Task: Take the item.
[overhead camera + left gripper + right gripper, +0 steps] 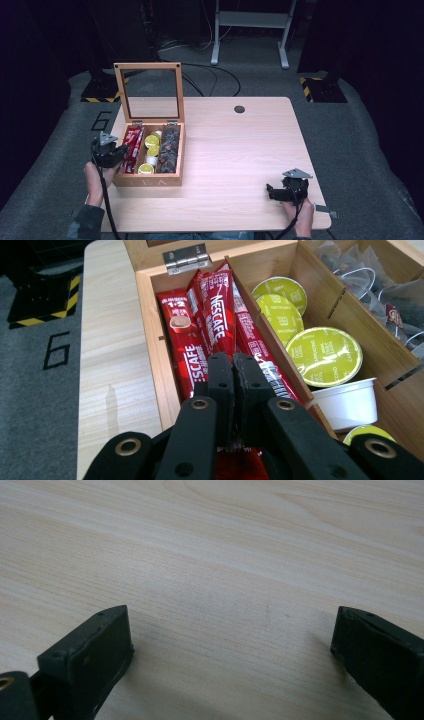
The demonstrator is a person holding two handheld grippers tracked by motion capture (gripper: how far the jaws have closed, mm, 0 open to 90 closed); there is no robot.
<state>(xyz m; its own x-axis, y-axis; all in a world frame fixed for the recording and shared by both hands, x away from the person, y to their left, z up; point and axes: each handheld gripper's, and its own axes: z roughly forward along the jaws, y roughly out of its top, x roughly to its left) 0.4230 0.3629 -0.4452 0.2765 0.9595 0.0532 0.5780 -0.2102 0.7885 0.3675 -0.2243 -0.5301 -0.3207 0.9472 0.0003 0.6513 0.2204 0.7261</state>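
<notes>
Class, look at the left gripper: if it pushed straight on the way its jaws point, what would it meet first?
Probably the red Nescafe coffee sachets in the open wooden box's left compartment. The left gripper, jaws closed, already hangs right above them, though the exact gap is unclear.

dim, dark surroundings; lit table [240,150] from above, soft shadows, slight blur.

A dark recording lab: black curtains [45,60], grey carpet [370,150] with hazard-taped stand bases [102,90], lone wooden table [240,150].
</notes>
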